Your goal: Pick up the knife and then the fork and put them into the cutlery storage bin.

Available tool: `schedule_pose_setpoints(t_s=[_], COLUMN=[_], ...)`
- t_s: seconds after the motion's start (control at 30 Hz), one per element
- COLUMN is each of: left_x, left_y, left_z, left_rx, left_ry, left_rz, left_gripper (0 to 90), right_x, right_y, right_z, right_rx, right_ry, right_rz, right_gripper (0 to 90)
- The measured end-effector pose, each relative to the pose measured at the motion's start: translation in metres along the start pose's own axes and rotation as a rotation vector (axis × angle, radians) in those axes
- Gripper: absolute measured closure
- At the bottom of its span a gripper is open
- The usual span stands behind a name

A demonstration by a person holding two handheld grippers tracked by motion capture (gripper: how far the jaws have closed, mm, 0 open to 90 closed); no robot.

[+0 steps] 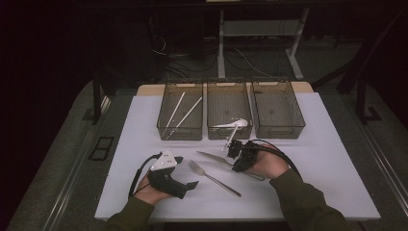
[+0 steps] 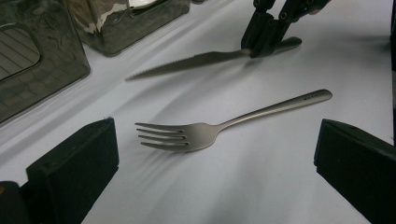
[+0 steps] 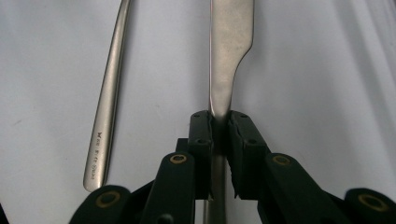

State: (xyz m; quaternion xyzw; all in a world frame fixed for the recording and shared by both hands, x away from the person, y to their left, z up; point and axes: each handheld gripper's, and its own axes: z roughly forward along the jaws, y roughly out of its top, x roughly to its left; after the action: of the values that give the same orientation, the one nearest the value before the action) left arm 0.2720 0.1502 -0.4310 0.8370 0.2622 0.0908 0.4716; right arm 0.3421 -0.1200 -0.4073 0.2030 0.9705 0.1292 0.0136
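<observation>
Knife [image 1: 222,160] handle sits clamped between the pads of the right tongs [image 1: 239,159], which are closed on it; in the right gripper view the handle runs straight up from between the two black jaws and widens into the blade beyond them. From the high view, the blade points away from the right tongs toward the left side of the table [image 1: 144,192], lying low over the white surface. Just beside the knife, on the side nearer the left tongs [image 1: 185,179], lies a fork [image 1: 214,178], flat on the table and untouched, its handle parallel to the knife in the right gripper view. The left tongs stand open with nothing between them: in the left gripper view the two black jaws are spread wide apart and the fork lies ahead of them, tines toward the left jaw and handle toward the right one. Beyond both tongs, at the far side of the table, three wire-mesh bins stand in a row. The left bin [image 1: 180,127] holds two chopsticks [image 1: 184,114], the middle bin [image 1: 229,129], just ahead of the right tongs, holds a white spoon [image 1: 233,125], and the right bin [image 1: 279,126] stands next to it.
</observation>
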Motion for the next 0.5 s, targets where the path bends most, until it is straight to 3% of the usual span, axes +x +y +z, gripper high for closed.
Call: schedule_pose_setpoints(t_s=[0.5], left_x=[0.000], left_y=[0.000], left_z=[0.000], left_rx=[-0.005], left_ry=[-0.002], left_rz=[0.000], left_gripper=[0.0], right_x=[-0.017], right_y=[-0.018], right_z=[-0.021], right_rx=[-0.194], right_ry=[0.020], right_rz=[0.088], right_gripper=[80.1])
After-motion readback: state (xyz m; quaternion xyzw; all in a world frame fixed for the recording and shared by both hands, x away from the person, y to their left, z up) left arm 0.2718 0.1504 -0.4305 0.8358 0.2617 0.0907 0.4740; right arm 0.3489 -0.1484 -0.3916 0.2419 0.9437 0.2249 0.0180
